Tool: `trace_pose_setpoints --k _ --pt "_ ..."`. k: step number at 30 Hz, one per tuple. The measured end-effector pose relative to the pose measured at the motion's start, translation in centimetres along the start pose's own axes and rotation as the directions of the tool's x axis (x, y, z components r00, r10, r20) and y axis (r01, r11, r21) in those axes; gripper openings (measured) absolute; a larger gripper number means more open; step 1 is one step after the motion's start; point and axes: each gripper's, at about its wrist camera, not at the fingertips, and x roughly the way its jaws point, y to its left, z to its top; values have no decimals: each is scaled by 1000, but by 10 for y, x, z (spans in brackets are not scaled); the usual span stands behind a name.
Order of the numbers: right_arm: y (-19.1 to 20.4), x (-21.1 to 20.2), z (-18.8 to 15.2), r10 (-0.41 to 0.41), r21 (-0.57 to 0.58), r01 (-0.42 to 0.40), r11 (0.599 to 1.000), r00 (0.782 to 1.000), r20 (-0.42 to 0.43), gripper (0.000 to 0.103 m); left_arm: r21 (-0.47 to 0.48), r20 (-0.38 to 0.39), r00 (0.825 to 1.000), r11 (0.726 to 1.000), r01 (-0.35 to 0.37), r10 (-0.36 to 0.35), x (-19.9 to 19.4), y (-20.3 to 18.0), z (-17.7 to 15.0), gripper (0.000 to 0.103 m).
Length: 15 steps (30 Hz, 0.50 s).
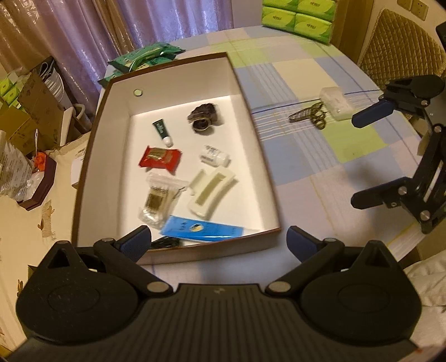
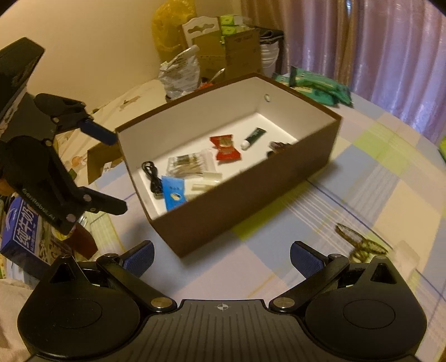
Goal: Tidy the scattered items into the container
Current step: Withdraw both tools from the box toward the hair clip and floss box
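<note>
A brown box [image 1: 257, 133] with a white inside stands on the checked tablecloth [image 1: 306, 172]. In it lie a green tube [image 1: 162, 131], a dark scrunchie [image 1: 203, 116], a red packet [image 1: 160, 160], a small white bottle [image 1: 215, 156], a white hair clip [image 1: 211, 192], a bag of cotton swabs [image 1: 159, 200], a blue packet [image 1: 200, 229] and a black cable [image 1: 165, 242]. Outside, right of the box, are patterned scissors [image 1: 309, 114] and a clear plastic case [image 1: 336, 103]. My left gripper [image 1: 218, 242] is open over the box's near edge. My right gripper [image 2: 221, 254] is open and empty, with the scissors [image 2: 359, 242] at its right.
Green tissue packs [image 1: 298, 14] sit at the far table edge and green wipe packs [image 1: 145, 57] behind the box. A woven chair back [image 1: 398, 53] stands at the right. Cardboard boxes and bags [image 1: 36, 100] crowd the left; a blue carton [image 2: 19, 228] lies there too.
</note>
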Motion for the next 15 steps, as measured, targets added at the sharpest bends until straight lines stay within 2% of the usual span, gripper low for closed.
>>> trace_pose_setpoints --k 15 --pt "-51 -53 -65 -153 166 149 975 988 13 101 0 57 997 999 43 -43 4 -78 23 102"
